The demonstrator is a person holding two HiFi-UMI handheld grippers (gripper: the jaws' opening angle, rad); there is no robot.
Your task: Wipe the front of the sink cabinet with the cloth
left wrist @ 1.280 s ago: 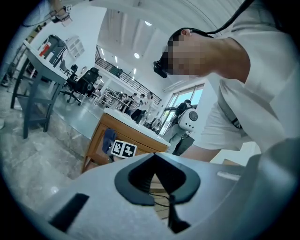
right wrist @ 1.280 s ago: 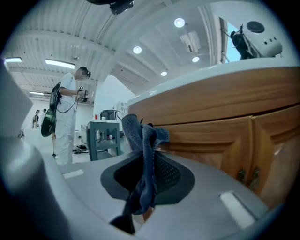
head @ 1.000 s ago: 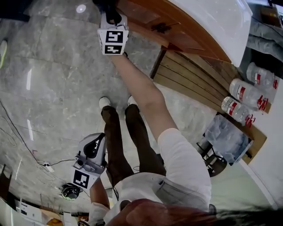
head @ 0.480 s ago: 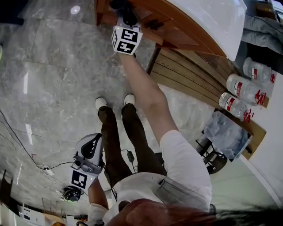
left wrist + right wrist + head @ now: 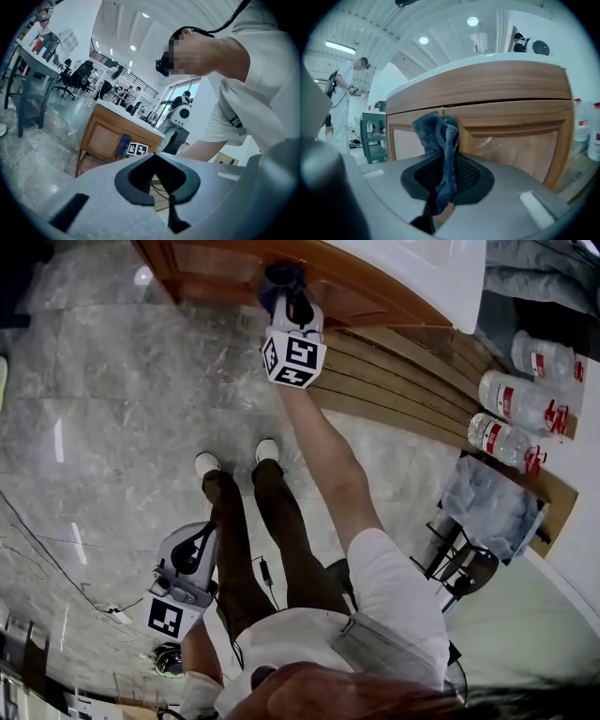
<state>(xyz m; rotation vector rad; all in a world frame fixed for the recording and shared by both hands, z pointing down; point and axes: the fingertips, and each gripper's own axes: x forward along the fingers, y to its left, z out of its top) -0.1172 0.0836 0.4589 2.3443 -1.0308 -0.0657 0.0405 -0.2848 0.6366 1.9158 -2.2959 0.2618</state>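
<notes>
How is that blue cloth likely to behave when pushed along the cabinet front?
Probably floppy: the cloth bunches in soft folds above the right gripper, a tail drooping between its jaws. Its fuzzy pile would likely drag, not slip, on the wooden sink cabinet. It may fold over when pushed.

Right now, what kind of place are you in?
Probably a big office or lab hall, not a home: the sink cabinet stands free on the stone floor, with desks, office chairs and a white robot around.

The right claw grips a dark blue cloth; its bunched top stands just ahead, against the wooden sink cabinet front.
</notes>
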